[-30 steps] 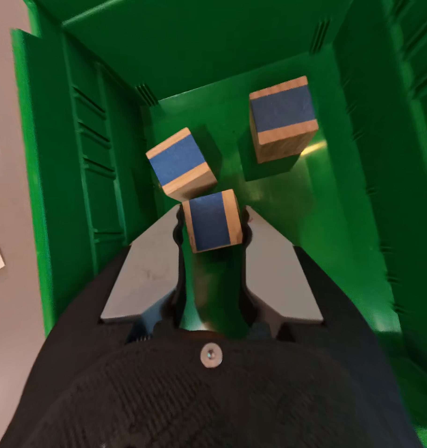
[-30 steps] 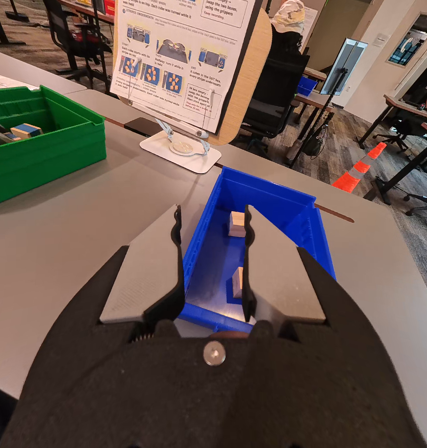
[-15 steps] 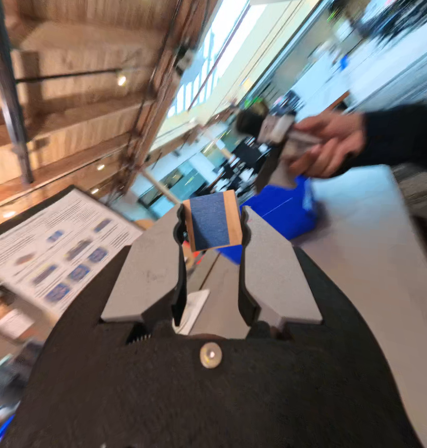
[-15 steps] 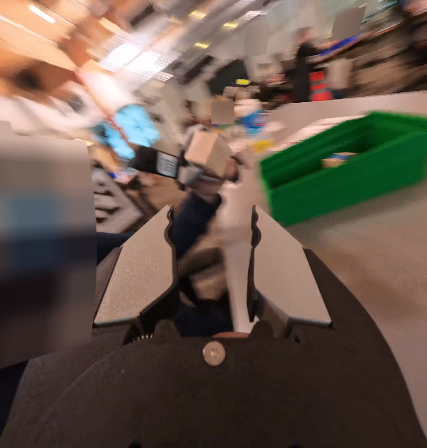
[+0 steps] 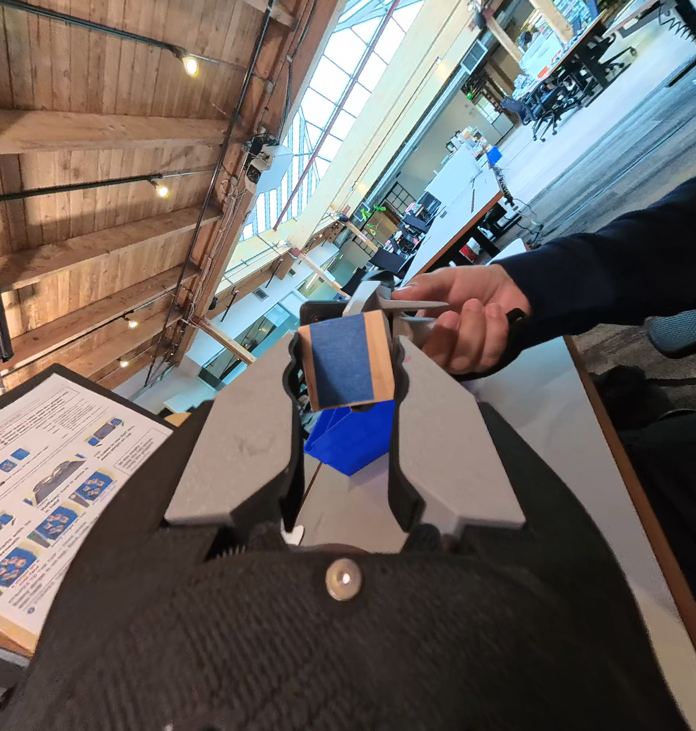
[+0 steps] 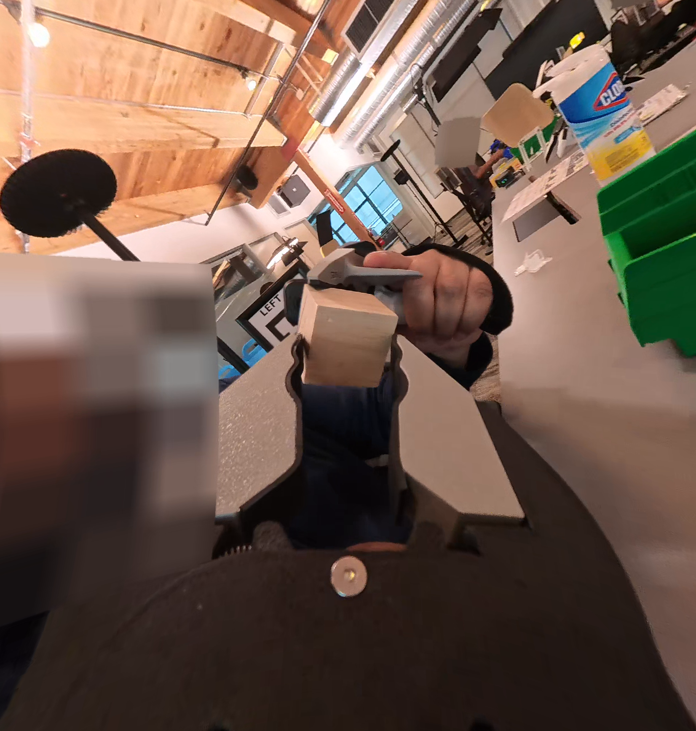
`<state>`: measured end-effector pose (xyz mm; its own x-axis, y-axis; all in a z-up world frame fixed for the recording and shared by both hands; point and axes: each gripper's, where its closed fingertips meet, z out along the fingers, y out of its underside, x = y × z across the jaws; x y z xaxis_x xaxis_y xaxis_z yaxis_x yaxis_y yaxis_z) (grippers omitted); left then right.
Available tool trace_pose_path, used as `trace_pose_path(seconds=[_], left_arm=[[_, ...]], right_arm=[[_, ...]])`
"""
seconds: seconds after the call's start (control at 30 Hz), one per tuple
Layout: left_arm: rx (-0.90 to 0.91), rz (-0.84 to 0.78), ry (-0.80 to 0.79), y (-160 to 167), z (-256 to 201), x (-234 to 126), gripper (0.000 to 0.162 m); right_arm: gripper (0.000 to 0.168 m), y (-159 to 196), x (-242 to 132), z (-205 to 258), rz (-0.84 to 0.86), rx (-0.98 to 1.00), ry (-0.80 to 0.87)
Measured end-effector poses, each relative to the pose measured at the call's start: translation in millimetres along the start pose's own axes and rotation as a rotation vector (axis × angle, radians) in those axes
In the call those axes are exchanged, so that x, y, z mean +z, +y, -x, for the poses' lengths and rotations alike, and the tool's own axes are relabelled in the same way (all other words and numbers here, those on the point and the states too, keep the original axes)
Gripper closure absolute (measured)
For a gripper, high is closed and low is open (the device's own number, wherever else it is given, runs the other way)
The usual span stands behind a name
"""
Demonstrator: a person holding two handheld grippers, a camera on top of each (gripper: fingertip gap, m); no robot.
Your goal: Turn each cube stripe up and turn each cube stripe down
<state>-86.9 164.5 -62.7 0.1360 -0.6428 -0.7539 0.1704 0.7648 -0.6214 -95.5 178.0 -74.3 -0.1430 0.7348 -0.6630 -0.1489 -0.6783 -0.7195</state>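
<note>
A wooden cube is held up in the air between both grippers. In the left wrist view its blue stripe faces the camera. In the right wrist view the cube shows only plain wood. My left gripper is shut on its two sides. My right gripper comes from the opposite side and closes on the cube's other two sides. The right gripper's fingers show behind the cube, held by a hand. The left gripper's fingers show above the cube in the right wrist view.
A blue bin stands on the grey table below the cube. A green bin stands on the table at the right. An instruction sheet on a stand is at the left. A wipes canister stands beyond the green bin.
My left gripper lifted the striped cube out of the green bin and turned it up into the air. My right gripper swung away from the blue bin to meet it and closed on the cube.
</note>
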Motion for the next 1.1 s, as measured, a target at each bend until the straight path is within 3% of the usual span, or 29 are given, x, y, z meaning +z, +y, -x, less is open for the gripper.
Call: trace_pose_path(seconds=[0.03,0.17,0.4,0.57,0.67,0.7,0.77,0.9,0.97,1.1], left_arm=[[0.0,0.005,-0.01,3,0,0,0.118],[-0.015,0.012,-0.058,11,3,-1,0.118],[-0.037,-0.009,-0.028,6,1,-5,0.118],[-0.031,0.091,-0.078,20,6,-3,0.12],[-0.053,0.097,-0.169,19,24,-9,0.114],[-0.074,0.103,-0.185,19,30,-12,0.114],[-0.117,0.132,-0.226,23,44,-20,0.116],[-0.176,0.215,-0.297,39,64,-32,0.123],[-0.167,0.25,-0.321,47,67,-34,0.126],[-0.119,0.333,-0.308,61,62,-30,0.126]], right_arm=[[0.128,-1,-1,-2,-0.005,0.0,0.011],[0.128,-4,-3,-10,-0.022,-0.003,0.045],[0.126,-1,3,-9,-0.044,0.11,-0.066],[0.128,-8,-7,-17,-0.053,0.005,0.081],[0.128,-30,-32,-11,-0.125,-0.074,0.17],[0.128,-41,-49,-14,-0.159,-0.136,0.269],[0.129,-64,-103,-31,-0.208,-0.319,0.621],[0.128,-91,-252,-51,-0.224,-0.535,1.413],[0.128,-81,-297,-64,-0.15,-0.478,1.6],[0.127,-54,-342,-104,0.005,-0.342,1.767]])
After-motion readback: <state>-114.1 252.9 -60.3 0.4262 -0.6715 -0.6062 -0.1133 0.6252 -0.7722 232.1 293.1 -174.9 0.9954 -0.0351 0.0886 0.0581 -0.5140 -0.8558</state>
